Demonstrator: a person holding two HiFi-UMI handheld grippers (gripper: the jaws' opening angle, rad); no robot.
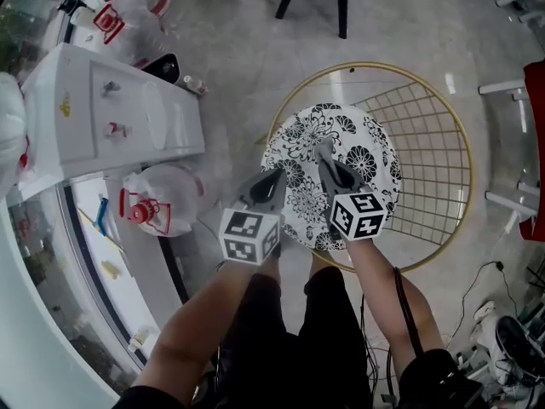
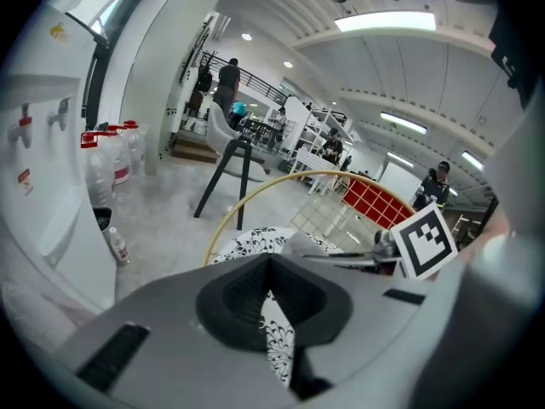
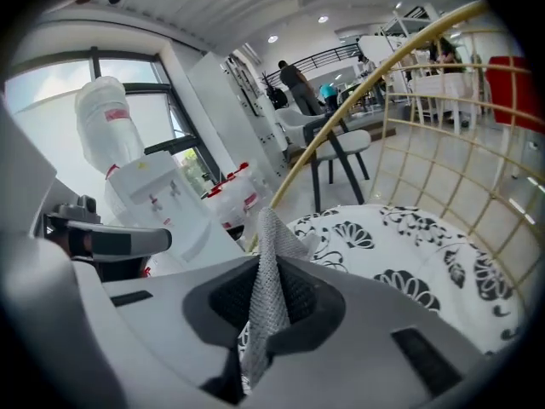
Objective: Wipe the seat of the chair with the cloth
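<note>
Right tongs (image 3: 264, 290): closed tight on the cloth (image 3: 271, 250), a grey mesh strip that stands up past the tips and trails out below the pads. Left tongs (image 2: 271, 301): tips together, only a thin wedge between the pads (seat pattern shows through it), nothing held.

From the head view both sit side by side over the seat (image 1: 341, 130): left tongs (image 1: 274, 180) at its left edge, right tongs (image 1: 330, 167) nearer the middle, cloth (image 1: 324, 149) poking out over the cushion. Cannot tell if the cloth touches it.

The seat is a round cushion, white with black flowers, lying in a chair (image 1: 434, 169) of gold wire grid with a hoop rim.

The floor (image 1: 238, 41) is pale polished stone. A white water dispenser (image 1: 111, 118) stands to the left, a water jug (image 1: 162, 198) beside it, and dark chair legs (image 1: 341, 2) are beyond.

Only the gripper views show the room: high white ceiling, strip lights, distant people, a mezzanine rail. The left view alone catches the right marker cube (image 2: 423, 244).
</note>
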